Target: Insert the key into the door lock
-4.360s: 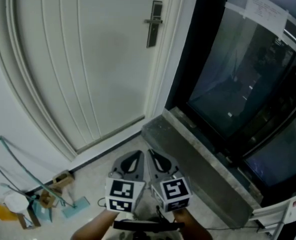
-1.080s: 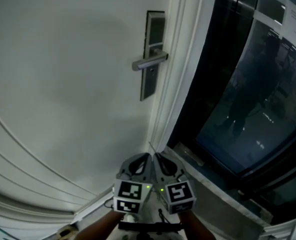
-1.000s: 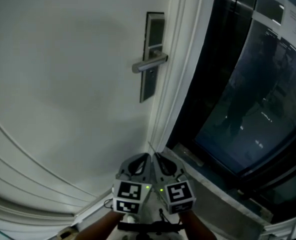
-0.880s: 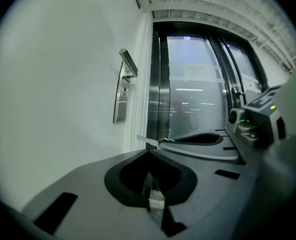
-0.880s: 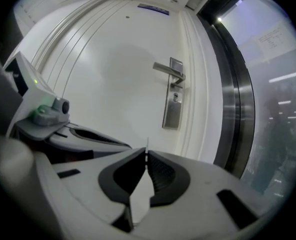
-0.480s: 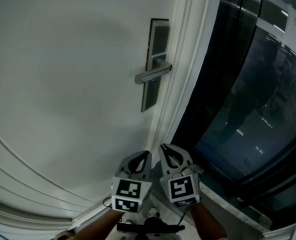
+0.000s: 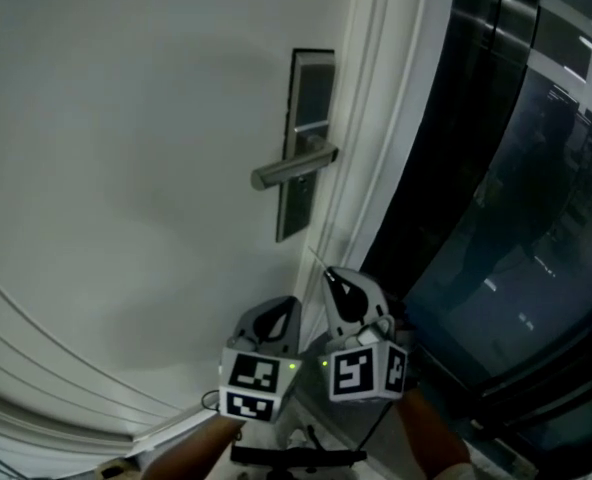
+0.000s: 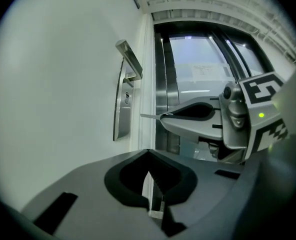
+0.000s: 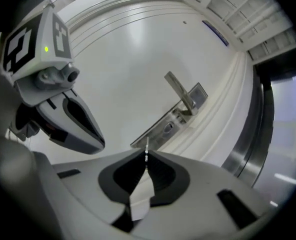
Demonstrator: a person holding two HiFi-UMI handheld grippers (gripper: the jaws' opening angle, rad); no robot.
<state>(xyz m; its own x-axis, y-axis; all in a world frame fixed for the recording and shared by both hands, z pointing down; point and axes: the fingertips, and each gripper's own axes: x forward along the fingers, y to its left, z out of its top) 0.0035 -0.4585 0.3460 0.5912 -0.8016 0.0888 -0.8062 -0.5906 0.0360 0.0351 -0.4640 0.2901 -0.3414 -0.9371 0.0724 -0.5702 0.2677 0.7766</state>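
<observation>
Head view: my right claw (image 7: 341, 286), lower centre, has risen ahead of my left claw (image 7: 281, 313) since half a second ago. Its thin silver metal key (image 7: 317, 259) points towards the long steel lock plate (image 7: 298, 206) on the white door (image 7: 126, 168), not touching it.

Left gripper view: my left claw (image 8: 149, 176) is clenched, empty.

Right gripper view: my right claw (image 9: 145, 160) pinches the key (image 9: 146, 146), short of the keyhole (image 9: 167, 127).

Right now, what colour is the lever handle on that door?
Silver-grey: the metal lever handle on the white door, clearest in the head view.
</observation>
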